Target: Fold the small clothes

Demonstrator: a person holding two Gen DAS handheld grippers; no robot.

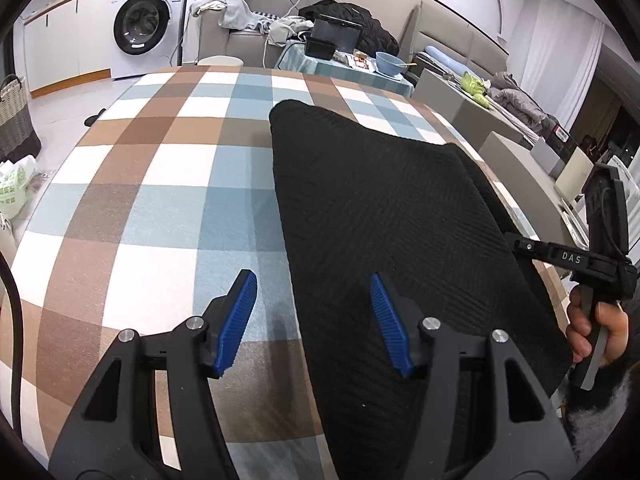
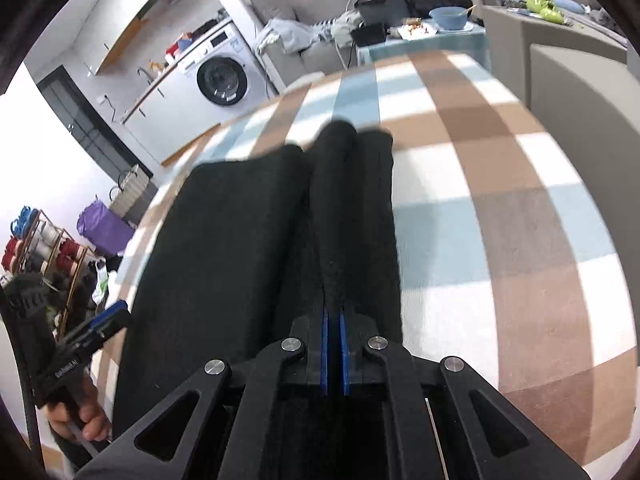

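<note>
Left gripper [image 1: 314,322] nearest the lens in the left wrist view, jaws spread, blue pads [image 1: 236,322] apart with nothing between them. Left pad over the checked tablecloth [image 1: 160,184], right pad over the near left edge of the black knit garment [image 1: 384,216]; contact with the cloth can't be told. Garment lies flat on the table, right of centre, running from the near edge toward the far side, one folded layer visible on its right part. Far right of that view: a hand [image 1: 596,332] holding the other tool's handle.

Right wrist view, left to right: a hand [image 2: 80,420] on the left tool at the lower left edge, then the black garment spread over the table, then the right gripper [image 2: 334,320] with jaws pressed together, pinching a raised ridge of the black fabric that runs away from the pads. Checked cloth bare to the right. View is motion-blurred.

Background: washing machine [image 1: 146,26] far left, blue bowl [image 1: 390,62] on a side table beyond.
</note>
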